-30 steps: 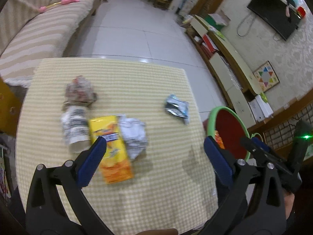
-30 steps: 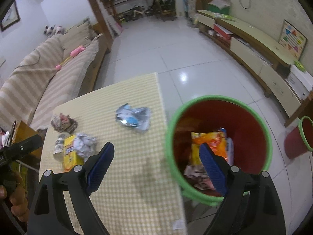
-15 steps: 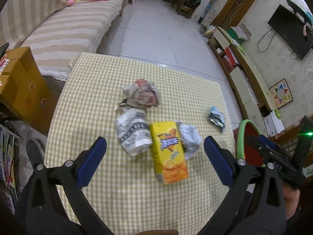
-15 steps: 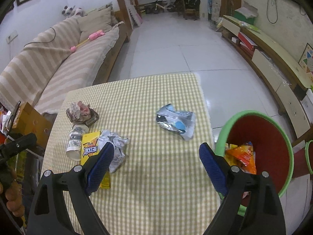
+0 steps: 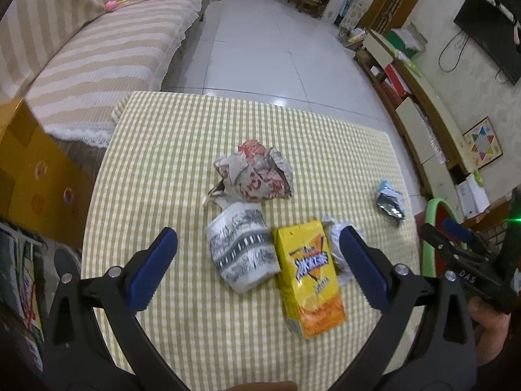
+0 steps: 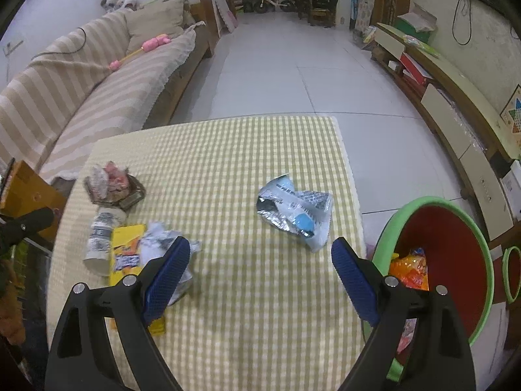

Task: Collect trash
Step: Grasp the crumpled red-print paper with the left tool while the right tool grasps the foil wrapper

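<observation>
On the checked tablecloth (image 5: 182, 150) lie a crumpled red-patterned wrapper (image 5: 257, 176), a crushed white paper cup (image 5: 242, 255), a yellow juice carton (image 5: 311, 275), a white crumpled paper (image 5: 335, 244) and a silver-blue foil packet (image 5: 390, 203). My left gripper (image 5: 257, 262) is open and empty, hovering over the cup and carton. My right gripper (image 6: 260, 270) is open and empty above the cloth, with the foil packet (image 6: 294, 210) just ahead of it. The red bin with a green rim (image 6: 469, 224) stands right of the table and holds an orange bag (image 6: 410, 268).
A striped sofa (image 6: 81, 91) runs along the left, with a yellow cardboard box (image 5: 32, 176) at the table's left edge. A low TV cabinet (image 6: 456, 110) lines the right wall. White tiled floor (image 6: 286, 65) lies beyond the table. My right gripper shows at the right in the left wrist view (image 5: 469, 260).
My right gripper has swung left from over the bin to over the table. My left gripper has moved left and closer, so the cup and carton now sit between its fingers.
</observation>
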### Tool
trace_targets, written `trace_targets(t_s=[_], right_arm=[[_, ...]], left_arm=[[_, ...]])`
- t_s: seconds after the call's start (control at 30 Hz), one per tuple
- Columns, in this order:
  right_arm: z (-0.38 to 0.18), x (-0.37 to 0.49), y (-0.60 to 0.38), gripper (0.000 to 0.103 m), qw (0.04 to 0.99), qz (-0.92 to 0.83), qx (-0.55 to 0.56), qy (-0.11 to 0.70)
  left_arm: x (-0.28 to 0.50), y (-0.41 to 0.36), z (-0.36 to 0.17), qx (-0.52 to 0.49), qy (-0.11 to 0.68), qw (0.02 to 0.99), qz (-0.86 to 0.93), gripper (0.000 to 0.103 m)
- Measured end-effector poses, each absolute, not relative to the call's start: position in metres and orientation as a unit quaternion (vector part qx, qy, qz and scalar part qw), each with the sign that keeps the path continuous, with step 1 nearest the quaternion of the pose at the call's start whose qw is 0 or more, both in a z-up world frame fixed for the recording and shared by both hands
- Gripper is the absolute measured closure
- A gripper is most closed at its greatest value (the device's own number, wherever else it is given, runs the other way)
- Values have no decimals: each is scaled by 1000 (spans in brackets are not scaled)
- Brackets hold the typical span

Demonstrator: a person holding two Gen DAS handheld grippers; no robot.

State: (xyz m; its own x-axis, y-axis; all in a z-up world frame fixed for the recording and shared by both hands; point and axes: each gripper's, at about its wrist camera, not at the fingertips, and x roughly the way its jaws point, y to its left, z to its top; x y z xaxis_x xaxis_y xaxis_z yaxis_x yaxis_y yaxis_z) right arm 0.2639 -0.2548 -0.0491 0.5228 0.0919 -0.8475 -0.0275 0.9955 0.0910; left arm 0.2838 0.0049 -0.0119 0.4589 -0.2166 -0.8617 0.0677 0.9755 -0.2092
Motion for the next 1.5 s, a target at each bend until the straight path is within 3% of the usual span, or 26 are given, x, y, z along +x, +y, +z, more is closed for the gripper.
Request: trace_targets(t_s=[0.53, 0.6, 0.67, 0.7, 0.8, 0.9, 0.97, 1.5], right_arm=[[-120, 327, -255, 19, 850, 19, -41, 525], [-125, 330, -255, 23, 849, 22, -43, 526], [-130, 333, -256, 33, 848, 24, -46, 528], [-131, 333, -256, 33, 848, 23, -47, 528], [-133, 331, -257, 43, 851, 22, -48, 522], [-130, 330, -260, 62, 852, 18, -41, 522], [-127, 329, -265, 77, 851, 17, -30, 523], [-67, 289, -280, 82, 858, 55, 89, 503]], left_arm=[[343, -16, -63, -16, 541, 839, -55, 7], [346, -19, -67, -11, 546, 836, -58, 22], [347, -18, -71, -7, 550, 833, -56, 35], [348, -17, -72, -7, 551, 833, -56, 42], [346, -14, -74, -13, 551, 832, -59, 53], [342, -12, -72, -16, 548, 834, -63, 60], [339, -9, -68, -18, 543, 837, -68, 62], [306, 14, -19, -42, 502, 862, -60, 64]])
